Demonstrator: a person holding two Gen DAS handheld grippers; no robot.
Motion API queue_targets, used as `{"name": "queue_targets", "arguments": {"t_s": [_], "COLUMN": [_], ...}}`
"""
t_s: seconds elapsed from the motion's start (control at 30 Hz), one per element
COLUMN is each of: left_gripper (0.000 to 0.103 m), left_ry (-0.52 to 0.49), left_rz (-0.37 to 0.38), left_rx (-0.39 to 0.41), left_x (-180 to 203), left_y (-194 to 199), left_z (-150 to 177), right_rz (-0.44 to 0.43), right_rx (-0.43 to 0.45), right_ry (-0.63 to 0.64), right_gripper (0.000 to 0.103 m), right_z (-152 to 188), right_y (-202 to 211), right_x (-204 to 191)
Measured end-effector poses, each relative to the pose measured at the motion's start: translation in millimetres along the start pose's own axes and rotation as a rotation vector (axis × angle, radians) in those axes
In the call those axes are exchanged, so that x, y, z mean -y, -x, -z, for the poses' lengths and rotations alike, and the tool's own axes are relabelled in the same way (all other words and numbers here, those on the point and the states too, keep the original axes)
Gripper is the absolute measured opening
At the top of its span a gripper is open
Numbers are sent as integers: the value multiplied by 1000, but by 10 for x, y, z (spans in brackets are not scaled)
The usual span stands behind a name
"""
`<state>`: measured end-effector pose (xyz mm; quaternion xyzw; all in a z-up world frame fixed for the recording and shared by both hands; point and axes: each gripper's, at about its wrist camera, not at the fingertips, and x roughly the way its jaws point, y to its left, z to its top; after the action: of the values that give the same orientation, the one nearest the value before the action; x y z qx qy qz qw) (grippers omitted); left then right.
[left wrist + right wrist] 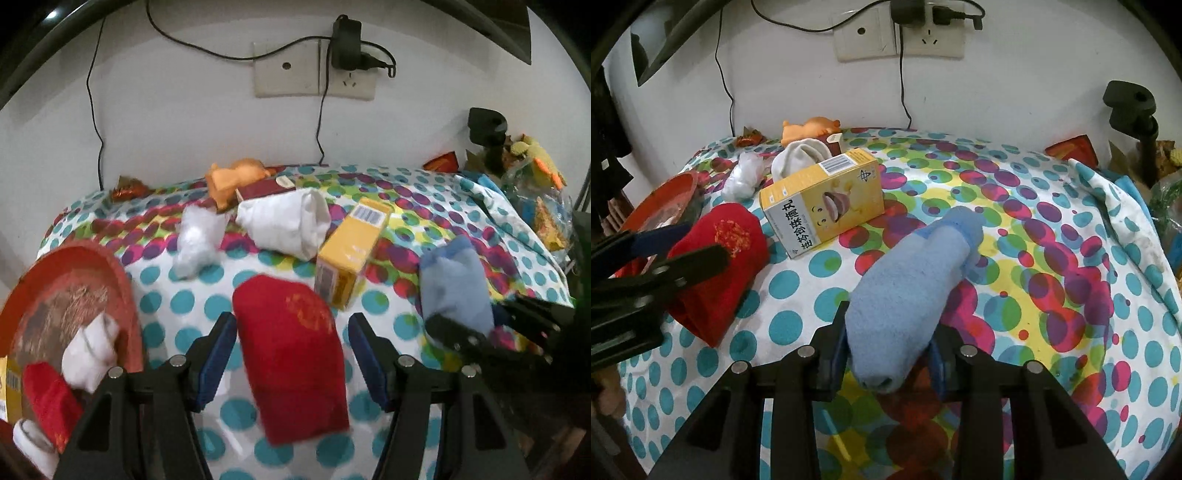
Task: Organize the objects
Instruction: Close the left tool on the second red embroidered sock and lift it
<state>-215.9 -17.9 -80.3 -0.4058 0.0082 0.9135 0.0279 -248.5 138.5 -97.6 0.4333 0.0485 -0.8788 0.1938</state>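
A rolled red sock lies on the dotted tablecloth between the fingers of my left gripper, which stands open around it. The same sock and left gripper show at the left edge of the right wrist view. My right gripper is shut on the near end of a rolled light-blue sock, whose far end points away over the cloth. From the left wrist view that blue sock and the right gripper sit at the right.
A yellow box lies between the two socks. Behind it are a white sock, a white crumpled wad, an orange toy and a dark red box. A red basin at left holds red and white socks. Black clamp at right.
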Motion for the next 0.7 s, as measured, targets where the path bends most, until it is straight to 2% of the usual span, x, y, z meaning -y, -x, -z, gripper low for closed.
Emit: {"name": "queue_targets", "arguments": {"t_s": [0.13,0.37,0.57,0.7], "left_gripper": [64,64,65,65], "left_ry": [21,-10,38,34], "left_rz": [3,-53,-18,-21], "left_rx": [-4,-33,-70,-69], "left_x": [8,7,-86,-89], "left_y": [-139,-287,-369,-372], "left_z": [-15,88,101,107], "right_rz": [-12,-27,-29,-26], "right_rx": [3,5,6,6], "right_ry": [-11,-23,-25,-22], "right_gripper": [36,37,37,37], "right_z": [-5,-6,-4,-5], "right_y": [9,25,25,22], "right_x": [8,26,30,29]}}
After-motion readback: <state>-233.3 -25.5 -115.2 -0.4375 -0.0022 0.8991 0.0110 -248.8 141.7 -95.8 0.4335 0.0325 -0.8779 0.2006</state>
